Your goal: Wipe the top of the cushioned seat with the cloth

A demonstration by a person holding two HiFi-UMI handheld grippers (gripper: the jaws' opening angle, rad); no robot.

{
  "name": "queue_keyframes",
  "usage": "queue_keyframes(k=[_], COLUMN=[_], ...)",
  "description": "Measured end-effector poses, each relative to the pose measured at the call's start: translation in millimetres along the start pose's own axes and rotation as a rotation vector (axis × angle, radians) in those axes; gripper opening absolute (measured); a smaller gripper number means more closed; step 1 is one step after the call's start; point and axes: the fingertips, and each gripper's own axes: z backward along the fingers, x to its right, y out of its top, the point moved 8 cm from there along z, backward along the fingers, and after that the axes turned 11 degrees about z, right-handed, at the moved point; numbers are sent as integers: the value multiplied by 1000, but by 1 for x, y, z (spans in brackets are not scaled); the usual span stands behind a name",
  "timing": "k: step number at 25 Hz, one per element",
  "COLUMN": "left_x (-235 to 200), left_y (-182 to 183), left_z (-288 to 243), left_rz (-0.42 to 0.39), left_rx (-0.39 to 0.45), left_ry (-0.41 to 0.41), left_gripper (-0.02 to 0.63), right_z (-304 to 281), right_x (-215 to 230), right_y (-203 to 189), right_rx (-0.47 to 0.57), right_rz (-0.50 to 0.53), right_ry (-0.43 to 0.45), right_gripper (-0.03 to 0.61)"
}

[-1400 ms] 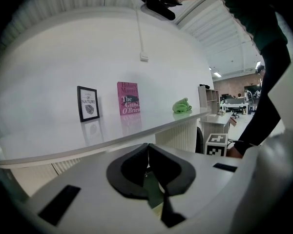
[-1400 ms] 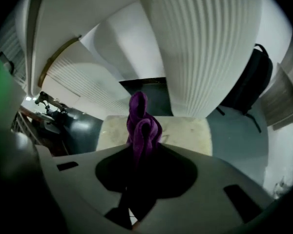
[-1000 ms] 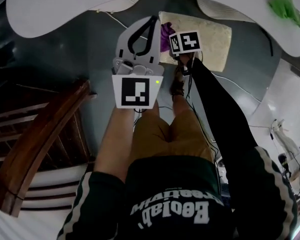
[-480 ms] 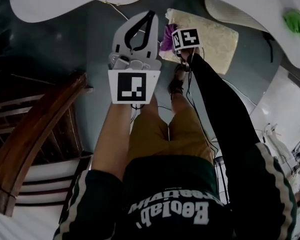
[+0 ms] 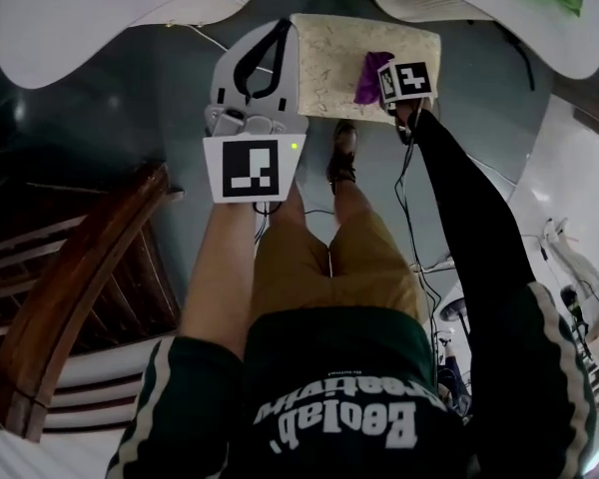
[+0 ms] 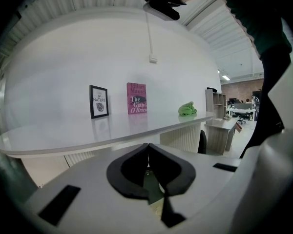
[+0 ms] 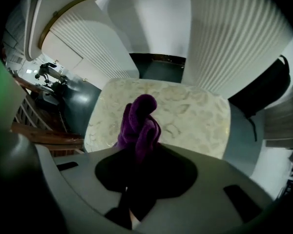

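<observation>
Right gripper (image 7: 136,147) was clamped on a bunched fold of the purple cloth (image 7: 139,118), which looked soft and light. Left gripper (image 6: 148,149) sat closed, empty.

My white two-jaw left gripper (image 5: 280,30) is held out forward on a bare forearm (image 5: 225,267), jaws pressed together with nothing between them. My right gripper (image 7: 136,150), on a black-sleeved arm (image 5: 459,218) stretched farther ahead, is clamped on the purple cloth (image 5: 367,76).
</observation>
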Motion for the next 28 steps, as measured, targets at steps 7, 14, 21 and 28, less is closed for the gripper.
queue_keyframes(k=[7,14,21,28], left_x=[30,54,64,53], left_y=[-6,-7,-15,-20], left_z=[-12,-23,-24,-5], left_rz=[8,-10,-20,-9], left_rx=[-9,-15,-21,-5], left_ry=[18,4,-2,5], left_gripper=[17,17,17,17], right_z=[23,29,24,66], right_x=[93,141,137,97], right_y=[-53,-91,-99,-77], right_rx=[-28,-72,-11,200], right_rz=[-27,-110,-127,-58], right_ry=[-71,-134,-109,-59], right_gripper=[98,97,97,99])
